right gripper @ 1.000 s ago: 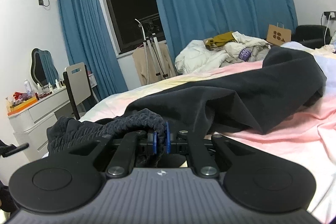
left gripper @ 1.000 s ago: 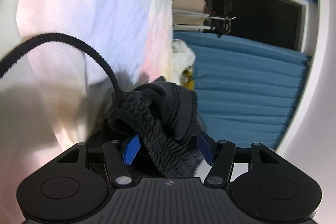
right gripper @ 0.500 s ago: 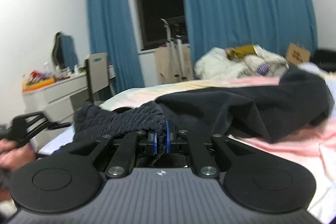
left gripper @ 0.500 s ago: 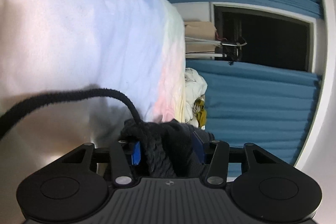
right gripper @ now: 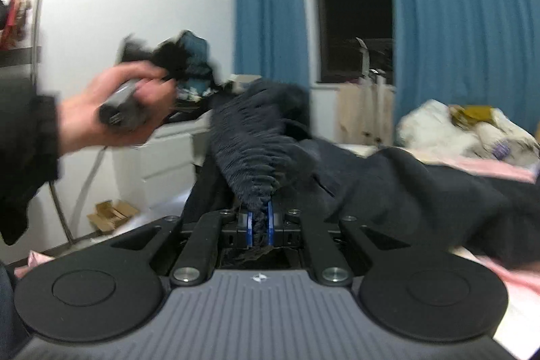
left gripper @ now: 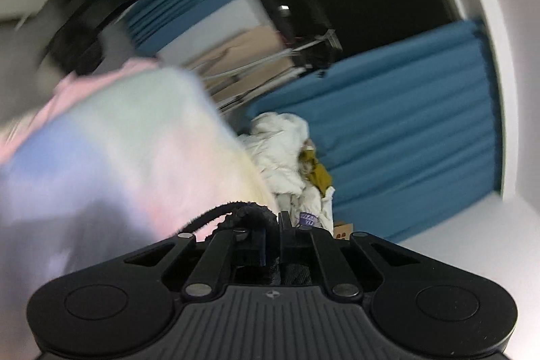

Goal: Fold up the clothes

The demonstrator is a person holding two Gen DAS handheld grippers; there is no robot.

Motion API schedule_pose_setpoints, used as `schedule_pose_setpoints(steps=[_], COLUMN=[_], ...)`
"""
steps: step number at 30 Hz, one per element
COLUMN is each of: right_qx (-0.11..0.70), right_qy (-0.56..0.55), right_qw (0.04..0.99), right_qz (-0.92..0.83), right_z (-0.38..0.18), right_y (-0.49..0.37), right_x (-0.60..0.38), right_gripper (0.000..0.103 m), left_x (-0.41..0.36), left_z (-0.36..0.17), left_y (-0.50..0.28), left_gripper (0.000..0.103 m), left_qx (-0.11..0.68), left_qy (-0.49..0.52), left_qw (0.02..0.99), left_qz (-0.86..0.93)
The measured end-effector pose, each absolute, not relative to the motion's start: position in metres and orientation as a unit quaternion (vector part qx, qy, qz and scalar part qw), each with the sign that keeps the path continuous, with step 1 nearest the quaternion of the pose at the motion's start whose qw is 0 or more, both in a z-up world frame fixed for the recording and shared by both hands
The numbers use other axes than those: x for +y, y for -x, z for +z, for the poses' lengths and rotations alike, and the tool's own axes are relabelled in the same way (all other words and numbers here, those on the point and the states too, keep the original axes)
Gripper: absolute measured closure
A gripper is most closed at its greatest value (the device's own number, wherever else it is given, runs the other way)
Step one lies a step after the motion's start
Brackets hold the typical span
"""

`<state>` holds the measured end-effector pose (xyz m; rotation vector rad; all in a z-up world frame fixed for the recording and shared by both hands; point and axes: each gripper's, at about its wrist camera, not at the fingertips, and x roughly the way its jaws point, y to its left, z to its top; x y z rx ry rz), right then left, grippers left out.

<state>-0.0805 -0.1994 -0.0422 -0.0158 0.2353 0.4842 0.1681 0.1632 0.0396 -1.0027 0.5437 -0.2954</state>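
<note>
A dark ribbed-waistband garment (right gripper: 256,144) is lifted off the pastel bed sheet (left gripper: 111,137). My right gripper (right gripper: 259,226) is shut on its ribbed waistband, which rises from the jaws toward the left. My left gripper (left gripper: 271,237) is shut on another part of the waistband (left gripper: 246,215), with a black drawstring (left gripper: 206,218) trailing left. In the right wrist view the person's hand (right gripper: 111,110) holds the left gripper up at the left, with dark cloth bunched at it. The rest of the garment (right gripper: 422,188) drapes over the bed to the right.
A pile of white and mustard clothes (right gripper: 462,130) lies at the far side of the bed, also in the left wrist view (left gripper: 287,157). Blue curtains (right gripper: 465,22) frame a dark window (right gripper: 351,12). A white dresser (right gripper: 162,157) stands left of the bed.
My left gripper has closed on the waistband and swung up and away from the sheet. My right gripper has lifted, stretching the waistband up between the two grippers.
</note>
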Motion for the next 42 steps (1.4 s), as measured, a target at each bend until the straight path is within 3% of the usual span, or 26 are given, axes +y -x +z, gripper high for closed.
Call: schedule_pose_setpoints(steps=[5,8,13,19,21,22,23,24,25,26,29,38,42], right_qx=[0.094,0.093,0.146,0.218,0.222,0.223,0.224,0.225,0.224,0.222,0.212,0.2,0.215], right_qy=[-0.003,-0.017,-0.046,-0.086,-0.11,-0.112,-0.113,-0.111,-0.108,-0.105,-0.088,-0.06,-0.055], right_qw=[0.954,0.948,0.939,0.921,0.914,0.912,0.91,0.908,0.907,0.905,0.906,0.935,0.949], right_qz=[0.285,0.303,0.308,0.311,0.321,0.325,0.329,0.335,0.341,0.347,0.356,0.287,0.226], right_z=[-0.03,-0.034,-0.084,-0.14,-0.141,-0.138,-0.135,-0.131,-0.126,-0.122,-0.103,-0.058,-0.047], right_y=[0.024,-0.023,-0.095,-0.141,-0.144,-0.144,-0.145,-0.143,-0.141,-0.14,-0.118,-0.033,-0.006], right_x=[-0.156,-0.131,-0.104,-0.098,-0.107,-0.11,-0.113,-0.116,-0.119,-0.123,-0.135,-0.21,-0.243], right_gripper=[0.095,0.095,0.095,0.094,0.092,0.088,0.081,0.075,0.063,0.054,0.048,0.046,0.041], left_x=[0.151,0.143,0.144,0.171,0.179,0.183,0.187,0.191,0.194,0.198,0.208,0.186,0.16], left_z=[0.095,0.092,0.011,-0.079,-0.09,-0.092,-0.092,-0.088,-0.083,-0.077,-0.057,-0.03,-0.029], left_y=[-0.251,-0.311,-0.415,-0.45,-0.447,-0.443,-0.438,-0.428,-0.418,-0.405,-0.366,-0.221,-0.19], left_gripper=[0.097,0.096,0.096,0.094,0.079,0.065,0.045,0.036,0.019,0.01,0.006,0.008,0.009], left_qx=[0.259,0.276,0.335,0.375,0.375,0.372,0.363,0.346,0.33,0.312,0.292,0.259,0.269], left_qy=[0.407,0.353,0.326,0.353,0.366,0.371,0.371,0.363,0.355,0.347,0.346,0.38,0.343], left_qw=[0.862,0.881,0.875,0.847,0.84,0.838,0.842,0.854,0.866,0.876,0.883,0.875,0.89], left_qz=[-0.156,-0.151,-0.128,-0.13,-0.139,-0.145,-0.145,-0.136,-0.126,-0.122,-0.125,-0.148,-0.134])
